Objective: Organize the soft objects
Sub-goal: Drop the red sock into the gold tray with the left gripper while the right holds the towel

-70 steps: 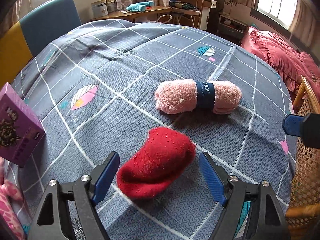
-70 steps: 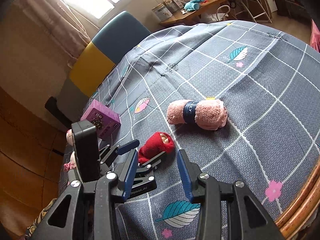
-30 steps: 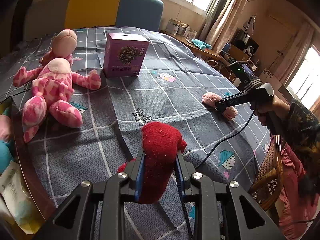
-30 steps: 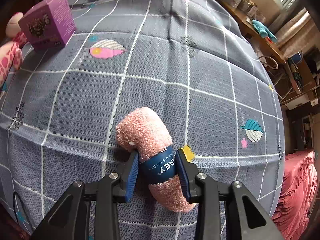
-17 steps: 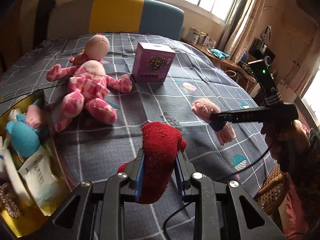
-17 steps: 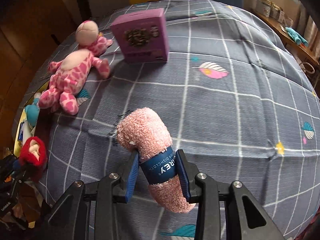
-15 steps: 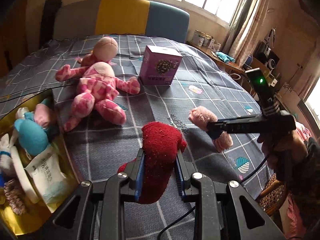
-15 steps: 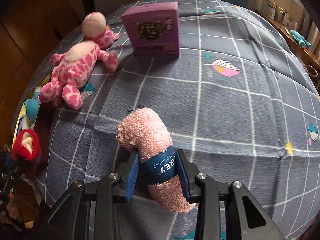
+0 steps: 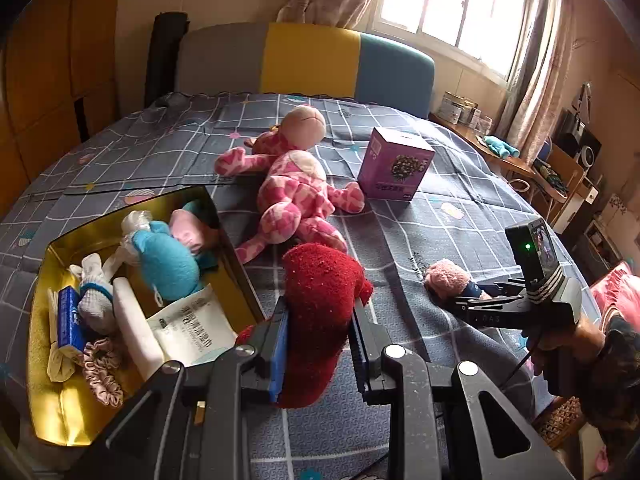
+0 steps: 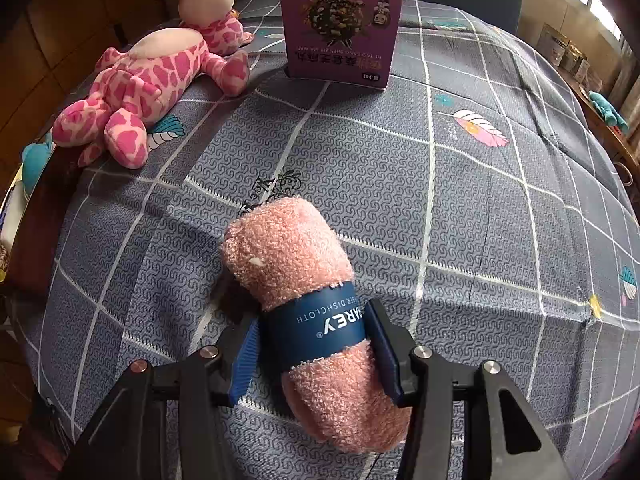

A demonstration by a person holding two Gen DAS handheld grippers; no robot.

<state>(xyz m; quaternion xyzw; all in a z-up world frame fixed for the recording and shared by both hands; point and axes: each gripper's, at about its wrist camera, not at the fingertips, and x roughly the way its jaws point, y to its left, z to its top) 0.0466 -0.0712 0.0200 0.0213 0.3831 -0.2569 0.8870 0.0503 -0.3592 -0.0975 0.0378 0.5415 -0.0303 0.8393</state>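
OK, my left tool (image 9: 320, 340) pinches the fuzzy red sock (image 9: 320, 300); the open yellow box (image 9: 44, 360) lies just left, nearer than my right tool (image 10: 316, 356) pinching the rolled pink cloth (image 10: 288, 256).

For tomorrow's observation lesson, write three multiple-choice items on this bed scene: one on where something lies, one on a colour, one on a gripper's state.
1. Where does the purple box stand?
A. inside the yellow bin
B. on the bedspread beside the pink plush toy
C. on the desk by the window

2. What colour is the band around the pink rolled cloth?
A. dark blue
B. white
C. green

3. What is the left gripper doing?
A. open over the bin
B. shut on nothing
C. shut on the red sock

Answers: 1 B, the box sits on the bedspread next to the pink plush toy. 2 A, the band is dark blue. 3 C, both jaws press the red sock.
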